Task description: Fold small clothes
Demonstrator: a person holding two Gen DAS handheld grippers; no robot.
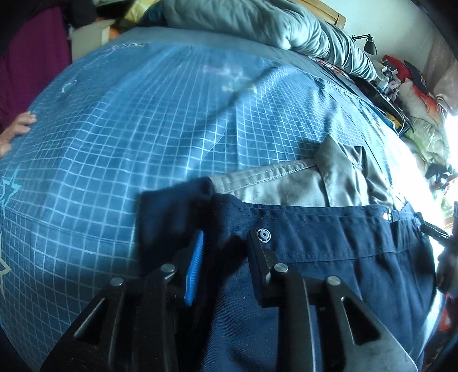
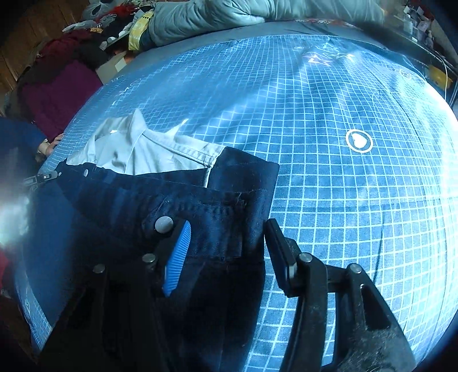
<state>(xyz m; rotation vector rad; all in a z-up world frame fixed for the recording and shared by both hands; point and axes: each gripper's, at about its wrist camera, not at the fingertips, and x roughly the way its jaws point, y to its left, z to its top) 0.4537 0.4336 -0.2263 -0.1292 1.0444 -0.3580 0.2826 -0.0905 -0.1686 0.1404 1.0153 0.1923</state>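
A blue gridded mat (image 2: 329,177) is covering the bed, a grey duvet (image 1: 274,25) lying along its far edge. Navy trousers (image 1: 329,257) are lying at the mat's near edge over a grey garment (image 2: 134,148). Left gripper (image 1: 226,251) and right gripper (image 2: 226,243) are both gaping apart around the waistband.

We look down close along each gripper's fingers, left view facing right across the navy trousers (image 1: 329,257), right view facing left; both share the grey garment (image 2: 137,154) and gridded mat (image 1: 128,128).

Navy shorts (image 1: 329,257) lie flat, waistband overlapping pale grey shorts (image 1: 286,183) on gridded mat.
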